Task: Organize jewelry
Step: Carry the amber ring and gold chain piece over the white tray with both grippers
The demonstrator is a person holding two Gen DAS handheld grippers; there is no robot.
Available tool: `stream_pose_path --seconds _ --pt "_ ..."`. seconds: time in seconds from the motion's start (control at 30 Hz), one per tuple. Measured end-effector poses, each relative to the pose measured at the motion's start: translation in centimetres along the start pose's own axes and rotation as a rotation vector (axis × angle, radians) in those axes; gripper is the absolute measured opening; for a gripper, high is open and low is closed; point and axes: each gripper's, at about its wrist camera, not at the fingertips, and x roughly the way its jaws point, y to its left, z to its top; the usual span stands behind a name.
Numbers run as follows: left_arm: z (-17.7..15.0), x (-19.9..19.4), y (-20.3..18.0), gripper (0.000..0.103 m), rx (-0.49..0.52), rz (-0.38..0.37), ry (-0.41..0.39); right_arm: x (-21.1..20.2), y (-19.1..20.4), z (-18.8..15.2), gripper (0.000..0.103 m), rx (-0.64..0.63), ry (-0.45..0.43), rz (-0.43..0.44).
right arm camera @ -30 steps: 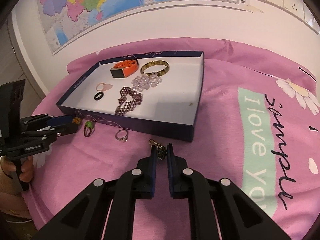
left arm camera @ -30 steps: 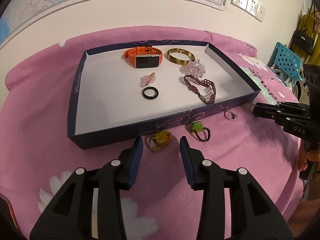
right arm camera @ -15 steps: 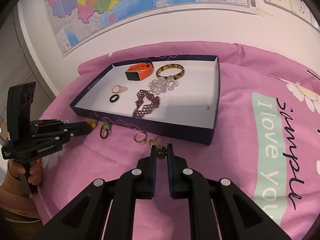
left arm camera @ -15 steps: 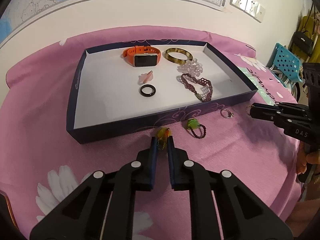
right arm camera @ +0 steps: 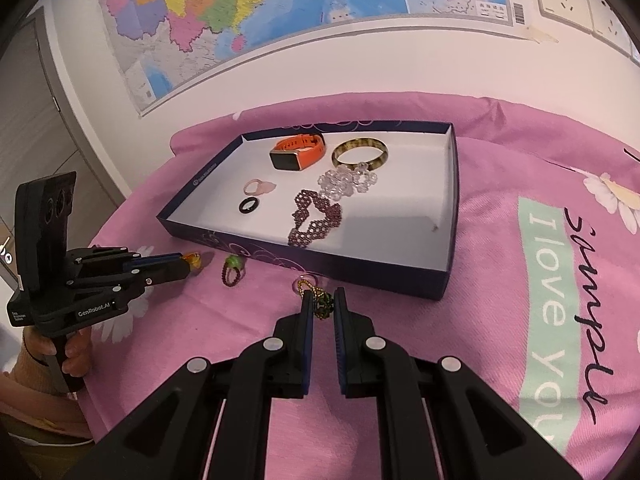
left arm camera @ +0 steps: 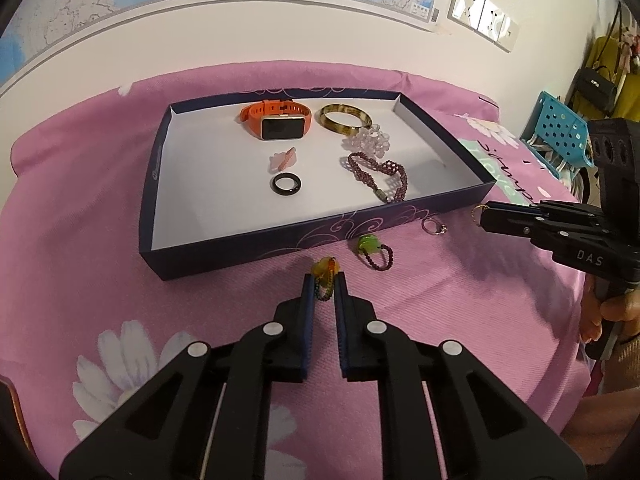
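Note:
My left gripper (left arm camera: 324, 285) is shut on a small ring with a yellow-orange bead (left arm camera: 326, 268), just in front of the dark blue box (left arm camera: 240, 249), close to the pink cloth. My right gripper (right arm camera: 321, 300) is shut on a gold chain piece with a dark green bead (right arm camera: 322, 303), near the box's front wall (right arm camera: 360, 269). Inside the box lie an orange watch (left arm camera: 280, 125), an amber bangle (left arm camera: 344, 120), a clear bead bracelet (left arm camera: 368, 142), a maroon bead bracelet (left arm camera: 380, 176), a pink ring (left arm camera: 282, 160) and a black ring (left arm camera: 286, 185).
On the cloth in front of the box lie a green-bead ring (left arm camera: 374, 250) and a thin silver ring (left arm camera: 434, 226). A wall with a map rises behind the table. A blue perforated basket (left arm camera: 560, 132) stands off the right edge. A hand (right arm camera: 72, 360) holds the left gripper's grip.
The left gripper's jaws went from open around the yellow-bead ring to shut on it. The right gripper stayed shut on the chain piece while its view tilted slightly.

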Motion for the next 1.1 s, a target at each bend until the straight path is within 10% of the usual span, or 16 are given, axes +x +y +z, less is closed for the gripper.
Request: stream_pose_path --seconds 1.1 --pt "3.1 -1.9 -0.2 0.010 0.039 -0.016 -0.078 0.8 1.8 3.6 0.009 -0.074 -0.028 0.038"
